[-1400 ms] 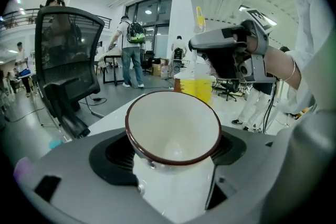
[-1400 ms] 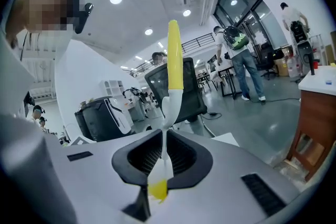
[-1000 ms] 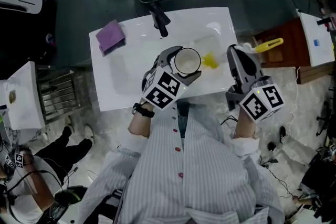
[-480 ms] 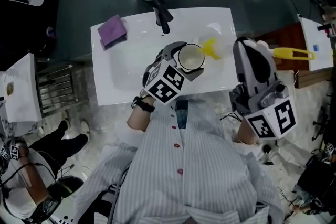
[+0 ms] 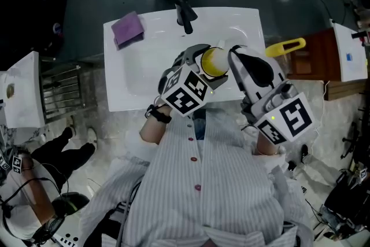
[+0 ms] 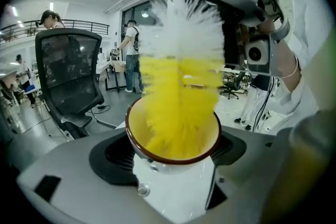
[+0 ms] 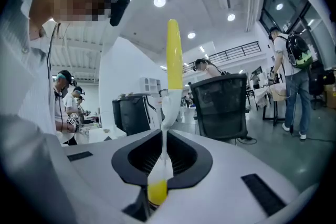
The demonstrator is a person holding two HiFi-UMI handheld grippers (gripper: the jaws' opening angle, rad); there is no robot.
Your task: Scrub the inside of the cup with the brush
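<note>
Pushing into the cup (image 6: 176, 194) at the centre of the head view, the brush (image 6: 181, 102) is filling it. The left gripper (image 6: 173, 165) is clamping the cup and the right gripper (image 7: 160, 165) is pinching the thin handle (image 7: 167, 113). I'm guessing hard strokes are risking the handle twisting loose or the cup slipping.

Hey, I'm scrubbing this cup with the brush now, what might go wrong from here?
1. The left gripper holds the white brown-rimmed cup by its smooth sides; hard scrubbing might lever it loose over the white sink.
2. The right gripper pinches the yellow-and-white bristle brush by its thin handle, so it may twist in the jaws.
</note>
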